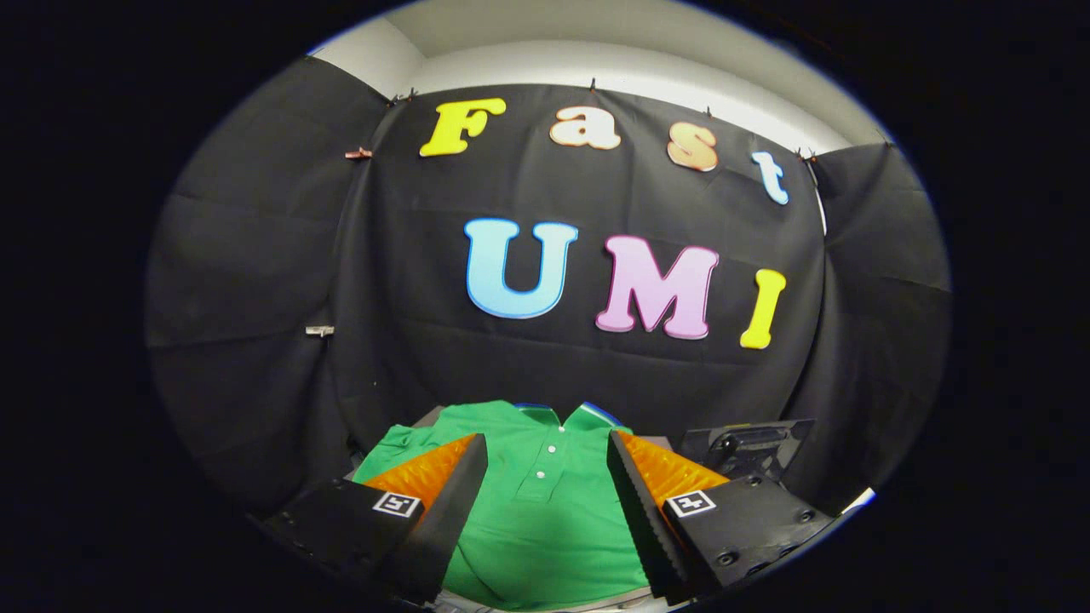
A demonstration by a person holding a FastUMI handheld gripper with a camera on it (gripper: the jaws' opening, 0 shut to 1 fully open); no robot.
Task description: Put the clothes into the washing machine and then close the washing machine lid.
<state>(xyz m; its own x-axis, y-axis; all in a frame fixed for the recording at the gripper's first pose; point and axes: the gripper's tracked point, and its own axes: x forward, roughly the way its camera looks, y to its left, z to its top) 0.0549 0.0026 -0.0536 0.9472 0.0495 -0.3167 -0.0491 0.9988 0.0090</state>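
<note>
Shirt [545,502] lies partly hidden behind spread gripper [547,464] fingers.

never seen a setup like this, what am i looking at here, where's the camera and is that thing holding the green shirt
The camera rides on a hand-held gripper that a person carries; no robot arm is involved. It looks forward along the gripper's two fingers, the wedge shapes at the bottom. They stand wide open and hold nothing. Between and beyond them a green polo shirt lies spread out flat, collar away from the camera, with white buttons down its placket. Behind the right finger sits a dark object I cannot identify. The black cloth behind is the booth's wall.
</note>
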